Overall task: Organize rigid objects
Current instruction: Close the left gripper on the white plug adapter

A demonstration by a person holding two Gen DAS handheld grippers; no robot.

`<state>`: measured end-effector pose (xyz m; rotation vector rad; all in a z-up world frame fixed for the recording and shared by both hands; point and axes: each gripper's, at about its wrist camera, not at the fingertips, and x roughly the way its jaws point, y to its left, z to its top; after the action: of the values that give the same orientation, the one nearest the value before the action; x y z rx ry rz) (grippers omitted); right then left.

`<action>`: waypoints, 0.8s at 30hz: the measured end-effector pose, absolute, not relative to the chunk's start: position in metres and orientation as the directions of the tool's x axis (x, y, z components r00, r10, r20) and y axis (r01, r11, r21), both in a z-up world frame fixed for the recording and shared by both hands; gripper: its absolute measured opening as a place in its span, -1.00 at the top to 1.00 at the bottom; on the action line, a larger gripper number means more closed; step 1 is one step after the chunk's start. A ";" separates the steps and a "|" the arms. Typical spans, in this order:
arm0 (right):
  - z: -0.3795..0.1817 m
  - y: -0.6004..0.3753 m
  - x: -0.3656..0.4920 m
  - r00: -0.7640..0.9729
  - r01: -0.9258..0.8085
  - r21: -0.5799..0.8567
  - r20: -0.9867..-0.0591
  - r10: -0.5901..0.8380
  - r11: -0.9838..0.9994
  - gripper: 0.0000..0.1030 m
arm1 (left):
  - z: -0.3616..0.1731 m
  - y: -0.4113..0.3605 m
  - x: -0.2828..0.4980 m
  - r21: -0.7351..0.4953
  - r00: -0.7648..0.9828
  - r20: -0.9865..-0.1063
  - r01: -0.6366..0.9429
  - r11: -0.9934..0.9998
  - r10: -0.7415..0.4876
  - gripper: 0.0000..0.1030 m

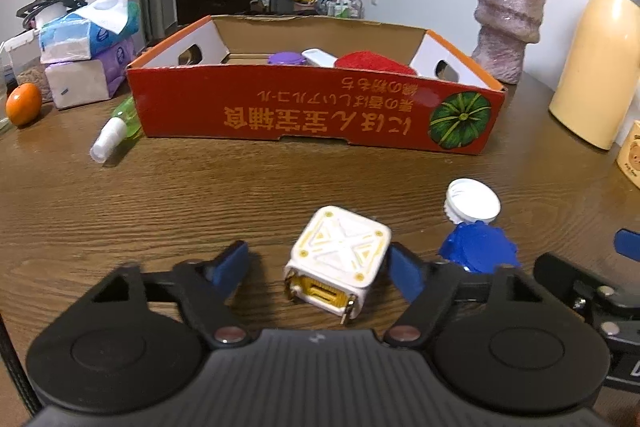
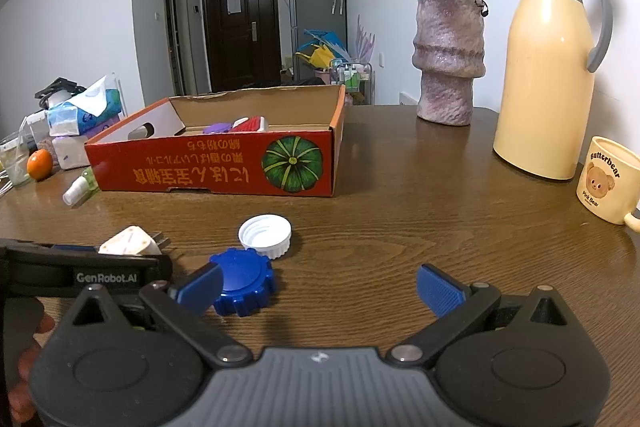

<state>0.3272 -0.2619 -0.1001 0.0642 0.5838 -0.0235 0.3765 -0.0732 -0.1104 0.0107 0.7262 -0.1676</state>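
- The left gripper [image 1: 316,269] hangs low over the wooden table [image 1: 200,195], tipped downward, its blue fingers [image 1: 229,267] set on either side of a white-and-yellow plug adapter [image 1: 340,259].
- The right-hand finger sits right against the adapter's side; the left-hand one stands clear of it with bare table between, so the jaws are open and not clamped on it.
- The adapter lies on the table with its metal prongs toward the gripper body.
- Just to its right lie a blue cap [image 1: 478,251] and, touching it on the far side, a white cap [image 1: 472,205] with its hollow side up.
- The right gripper [image 2: 318,291] hovers with its jaws spread wide and nothing between them; its left finger overlaps the blue cap's edge in view, contact unclear.
- Beyond them stands a red cardboard box [image 1: 312,107], open on top, with a purple lid [image 1: 285,59], a white piece and something red inside.
- A green spray bottle [image 1: 116,127] lies on its side by the box's left corner.
- A cream thermos jug [image 2: 548,75] and a vase [image 2: 448,59] stand at the right.
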 end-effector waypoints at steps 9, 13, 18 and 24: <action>-0.103 -0.260 0.328 0.832 0.038 0.050 -0.555 -0.004 0.998 -1.00 | -0.108 -0.075 0.373 -0.029 0.744 -0.652 0.174 0.984 -0.150 0.23; -0.103 -0.259 0.329 0.831 0.032 0.050 -0.556 0.001 0.998 -1.00 | -0.105 -0.072 0.371 -0.032 0.752 -0.643 0.162 0.986 -0.144 0.23; -0.103 -0.259 0.329 0.833 0.023 0.055 -0.554 0.011 0.998 -1.00 | -0.096 -0.070 0.363 -0.032 0.772 -0.618 0.160 0.987 -0.146 0.23; -0.102 -0.259 0.328 0.837 0.009 0.065 -0.546 0.028 0.998 -1.00 | -0.087 -0.064 0.357 -0.050 0.787 -0.600 0.146 0.988 -0.147 0.23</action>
<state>0.3282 -0.2587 -0.1025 0.0655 0.5782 0.0105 0.3566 -0.0637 -0.0870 -0.0006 0.6462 -0.1577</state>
